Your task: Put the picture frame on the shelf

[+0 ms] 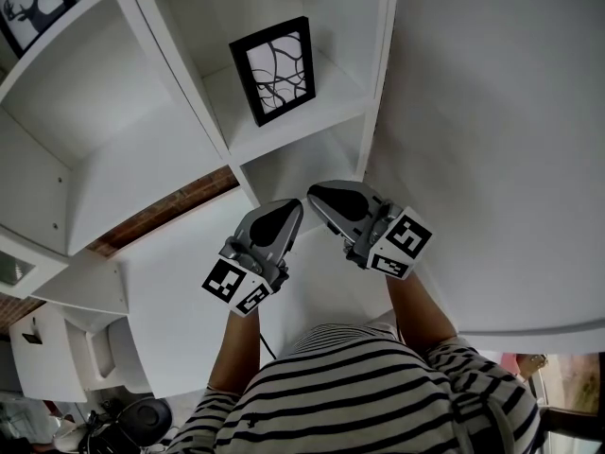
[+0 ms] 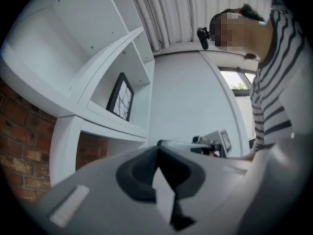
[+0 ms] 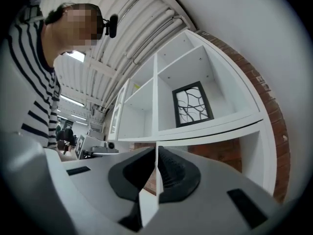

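My left gripper [image 1: 287,208] and right gripper [image 1: 318,195] are both pinched together, empty. The picture frame [image 1: 272,69], upper centre on the shelf [image 1: 288,132], looks light, rigid and breakable; I'd grip its border.

The white shelf [image 1: 333,97] holds the black picture frame [image 1: 274,69] upright in one compartment.

Black picture frame [image 1: 274,69], squiggly black lines on white inside. White shelf [image 1: 142,130], reddish-brown brick wall [image 1: 165,211]. Shirt [image 1: 378,395] is black-and-white striped. Left gripper [image 1: 288,208] and right gripper [image 1: 318,195] are grey, with black-and-white marker cubes [image 1: 236,287].
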The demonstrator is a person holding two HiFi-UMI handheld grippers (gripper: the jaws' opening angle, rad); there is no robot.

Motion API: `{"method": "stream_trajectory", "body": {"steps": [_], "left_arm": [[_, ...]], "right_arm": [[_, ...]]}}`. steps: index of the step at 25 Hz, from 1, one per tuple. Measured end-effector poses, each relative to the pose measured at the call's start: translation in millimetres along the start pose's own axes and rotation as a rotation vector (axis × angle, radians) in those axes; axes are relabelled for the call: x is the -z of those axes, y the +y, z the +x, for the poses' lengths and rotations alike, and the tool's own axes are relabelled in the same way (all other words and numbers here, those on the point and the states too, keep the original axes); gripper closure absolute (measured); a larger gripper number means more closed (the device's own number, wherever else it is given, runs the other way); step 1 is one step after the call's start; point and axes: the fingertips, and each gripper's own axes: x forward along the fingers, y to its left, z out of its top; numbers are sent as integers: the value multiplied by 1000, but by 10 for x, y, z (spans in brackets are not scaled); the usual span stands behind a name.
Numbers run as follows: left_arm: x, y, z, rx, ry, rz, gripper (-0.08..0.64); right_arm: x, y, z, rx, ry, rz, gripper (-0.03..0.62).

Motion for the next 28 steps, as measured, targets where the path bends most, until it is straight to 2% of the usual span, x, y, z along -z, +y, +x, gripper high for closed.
{"method": "stream_trajectory", "body": {"steps": [3,10,16,28], "left_arm": [[8,-106,-49,44,-19,-9,554],[112,-372,-197,130,-41,-28,554],[110,-459,-269,159,-51,-16,554],[177,-531,-318,162,-25,11,554]], "right_arm": [[76,189,-42,-68,7,-1,576],[192,426,-229,-147,7,31,577],[195,539,-269,-152,23,-3,578],[262,614,-316,-135,49,-15,584]]}}
